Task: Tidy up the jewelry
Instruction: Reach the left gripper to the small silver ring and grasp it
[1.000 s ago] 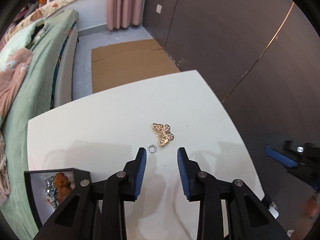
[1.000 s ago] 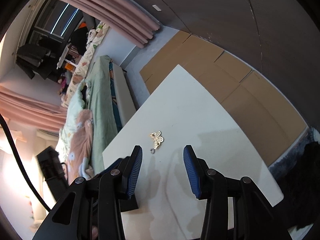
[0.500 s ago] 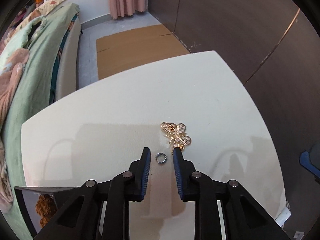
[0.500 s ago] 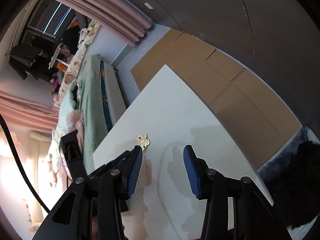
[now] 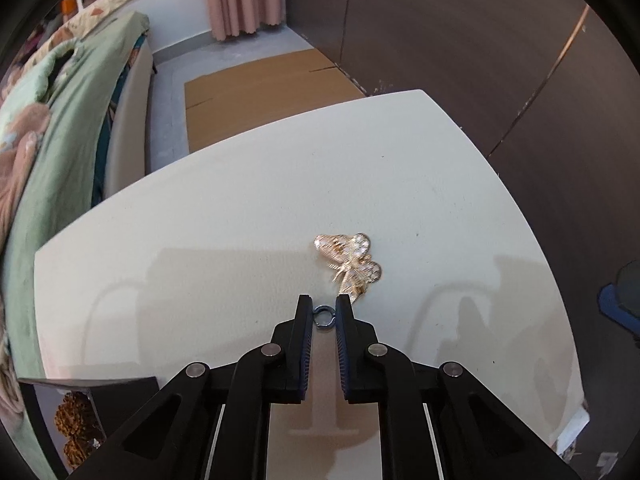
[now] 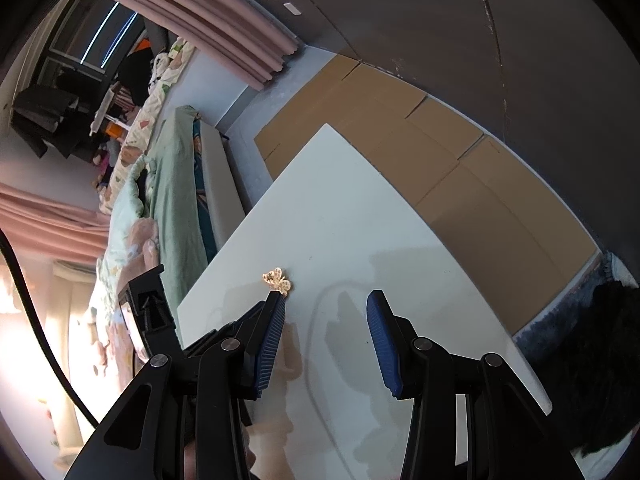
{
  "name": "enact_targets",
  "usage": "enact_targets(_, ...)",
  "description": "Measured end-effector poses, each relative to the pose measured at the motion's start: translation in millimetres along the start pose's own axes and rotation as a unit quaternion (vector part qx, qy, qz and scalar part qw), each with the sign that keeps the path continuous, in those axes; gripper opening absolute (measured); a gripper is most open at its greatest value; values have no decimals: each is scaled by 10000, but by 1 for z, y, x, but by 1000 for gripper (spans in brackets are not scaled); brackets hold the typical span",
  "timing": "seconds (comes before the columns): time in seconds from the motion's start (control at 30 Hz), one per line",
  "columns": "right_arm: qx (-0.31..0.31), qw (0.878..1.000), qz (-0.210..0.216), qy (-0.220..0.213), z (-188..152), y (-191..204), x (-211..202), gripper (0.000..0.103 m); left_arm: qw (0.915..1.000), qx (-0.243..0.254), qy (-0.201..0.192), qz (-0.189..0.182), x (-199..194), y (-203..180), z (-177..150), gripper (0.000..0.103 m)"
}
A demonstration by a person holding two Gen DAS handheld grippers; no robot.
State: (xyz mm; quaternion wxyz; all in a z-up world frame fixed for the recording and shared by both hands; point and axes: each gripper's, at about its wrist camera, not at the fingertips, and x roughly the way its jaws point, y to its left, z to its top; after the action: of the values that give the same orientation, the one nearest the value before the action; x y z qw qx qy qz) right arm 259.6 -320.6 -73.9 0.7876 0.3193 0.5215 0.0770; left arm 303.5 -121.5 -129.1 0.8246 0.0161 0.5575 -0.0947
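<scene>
The left gripper point(image 5: 324, 316) closes on a small silver ring point(image 5: 323, 317) lying flat on the white table point(image 5: 240, 220), its blue-padded fingers point(image 5: 305, 344) drawn in narrow so that the ring sits between the tips, seemingly touched on both sides; whether it is truly pinched or only bracketed cannot be told. Just beyond the right fingertip lies a gold butterfly brooch point(image 5: 350, 266), near enough that its lower wing almost meets the pad. A dark jewelry box point(image 5: 86, 412) with beaded pieces inside shows at the lower left edge of the left wrist view, the likely home for the ring. The right gripper point(image 6: 326, 320) hangs wide open over the table's near side, holding nothing, with the brooch point(image 6: 277, 279) ahead of its left finger. To do this step well, the tips should press level against the table and squeeze gently, since so thin and hard a ring could skid or flip out, and the lift should go straight up, clear of the brooch
</scene>
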Motion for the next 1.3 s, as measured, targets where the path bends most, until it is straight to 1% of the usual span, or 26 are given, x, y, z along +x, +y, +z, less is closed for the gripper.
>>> enact_targets(0.03,-29,10000,-29,20,-1,2,2,44,10000,-48,-43,-18,-3,4,-1,0)
enact_targets(0.07,-48,10000,-47,32,-1,3,4,44,9999,-82,-52,-27,-5,7,0,0)
enact_targets(0.13,-96,9999,-77,56,-2,5,7,44,9995,-195,-97,-234,-13,14,-2,0)
enact_targets(0.27,-183,9997,-169,84,-3,11,15,44,9987,-254,-256,-366,-27,22,-4,0)
enact_targets(0.37,-224,9993,-251,155,-5,14,24,44,9971,-338,-326,-607,-31,25,-1,0)
enact_targets(0.43,-228,9992,-272,169,-5,16,27,44,9961,-290,-263,-790,-28,23,1,0)
enact_targets(0.53,-247,9994,-240,96,-6,17,23,44,9959,-286,-15,-854,-19,21,1,0)
enact_targets(0.57,-249,9994,-229,64,-6,18,21,44,9957,-288,-9,-880,-18,20,1,1)
enact_targets(0.6,-249,9994,-239,34,-5,18,19,44,9956,-271,-33,-895,-19,20,0,7)
enact_targets(0.63,-243,9994,-262,-1,-4,17,16,44,9960,-236,-70,-861,-21,18,0,24)
enact_targets(0.67,-234,9993,-281,-30,-4,16,14,44,9961,-231,-89,-842,-21,18,0,37)
enact_targets(0.7,-220,9993,-298,-55,-3,14,12,44,9962,-229,-127,-832,-22,17,0,62)
enact_targets(0.73,-207,9993,-304,-65,-2,13,11,44,9960,-227,-185,-839,-23,16,1,68)
enact_targets(0.87,-133,9995,-271,-115,-1,8,6,44,9966,-176,-191,-784,-21,12,1,68)
enact_targets(0.9,-125,9995,-258,-123,-1,7,4,44,9974,-141,-200,-680,-19,9,1,68)
enact_targets(0.97,-112,9996,-228,-138,-1,6,2,44,9984,-51,-239,-507,-18,8,-2,62)
enact_targets(1.03,-104,9996,-206,-153,-1,5,-1,44,9993,82,-198,-318,-13,4,-5,47)
enact_targets(1.07,-96,9996,-195,-157,0,4,-2,44,9994,120,-176,-277,-10,3,-6,44)
enact_targets(1.1,-87,9997,-188,-159,0,3,-2,44,9995,164,-149,-212,-6,1,-7,38)
enact_targets(1.13,-75,9997,-184,-160,1,2,-3,44,9996,190,-140,-167,-3,1,-8,35)
enact_targets(1.17,-66,9997,-182,-158,1,0,-3,44,9996,231,-140,-103,0,-1,-8,35)
enact_targets(1.27,-37,9997,-180,-155,2,-2,-4,44,9988,406,-282,71,-1,-5,-11,33)
enact_targets(1.3,-38,9997,-185,-154,2,-2,-4,44,9985,446,-298,96,-1,-6,-12,27)
